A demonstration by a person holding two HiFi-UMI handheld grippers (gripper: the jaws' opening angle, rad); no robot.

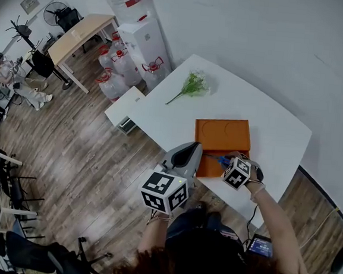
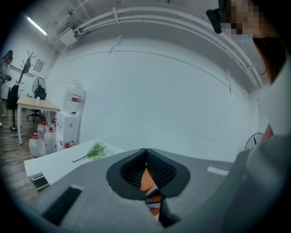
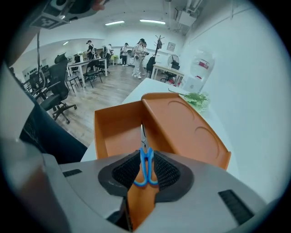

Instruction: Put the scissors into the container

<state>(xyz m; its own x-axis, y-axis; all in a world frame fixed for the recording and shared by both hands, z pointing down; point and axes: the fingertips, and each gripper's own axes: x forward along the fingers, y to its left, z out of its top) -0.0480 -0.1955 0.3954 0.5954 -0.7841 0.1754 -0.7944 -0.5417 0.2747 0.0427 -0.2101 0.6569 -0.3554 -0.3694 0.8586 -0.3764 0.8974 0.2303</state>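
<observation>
1. The right gripper (image 3: 145, 157) is clamping the blue-handled scissors (image 3: 143, 139) by the handles, blades pointing into the open orange container (image 3: 109, 132) at the table's near edge.
2. Lowering until the tips are nearly touching its floor, then parting the jaws gently, is looking wisest.
3. The left gripper (image 2: 145, 151) is hanging closed and empty just beside the container.
4. A green sprig (image 1: 193, 84) is lying near the white table's (image 1: 268, 124) far corner; water bottles (image 1: 125, 64) are standing on the wooden floor (image 1: 86, 156).

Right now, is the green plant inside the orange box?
No, the green plant lies on the white table, apart from the orange box.
</observation>
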